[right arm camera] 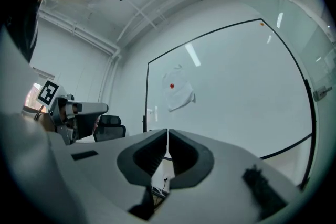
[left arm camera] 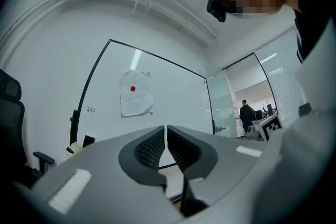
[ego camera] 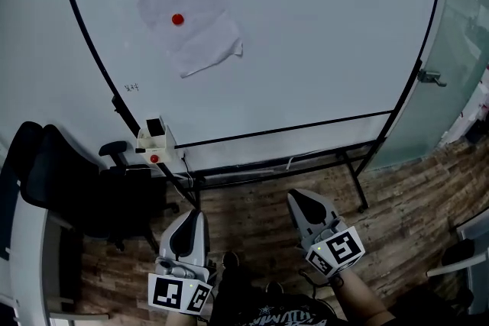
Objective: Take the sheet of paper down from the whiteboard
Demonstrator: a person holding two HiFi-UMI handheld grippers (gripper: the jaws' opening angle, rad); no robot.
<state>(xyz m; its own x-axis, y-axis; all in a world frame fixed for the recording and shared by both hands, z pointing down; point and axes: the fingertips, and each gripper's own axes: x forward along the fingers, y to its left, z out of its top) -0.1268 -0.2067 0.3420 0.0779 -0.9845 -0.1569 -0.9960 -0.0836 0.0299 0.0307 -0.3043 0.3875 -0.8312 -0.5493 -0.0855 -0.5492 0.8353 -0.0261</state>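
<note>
Near the whiteboard's upper-left corner: we saw the sheet of paper, tilted, pinned under a red magnet.
Left tool: nearer, we judged; well below the sheet, jaws opening on nothing.
Right tool: pressed closed, empty, farther right.

- Sheet of paper: matt white paper, creased.
- Whiteboard: smooth, glossy white face.
- Floor: brown wood planks.
- Chair: dark, matt, possibly cloth.

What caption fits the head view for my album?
Crumpled paper held by a red magnet on a whiteboard, black chair beside it.
</note>
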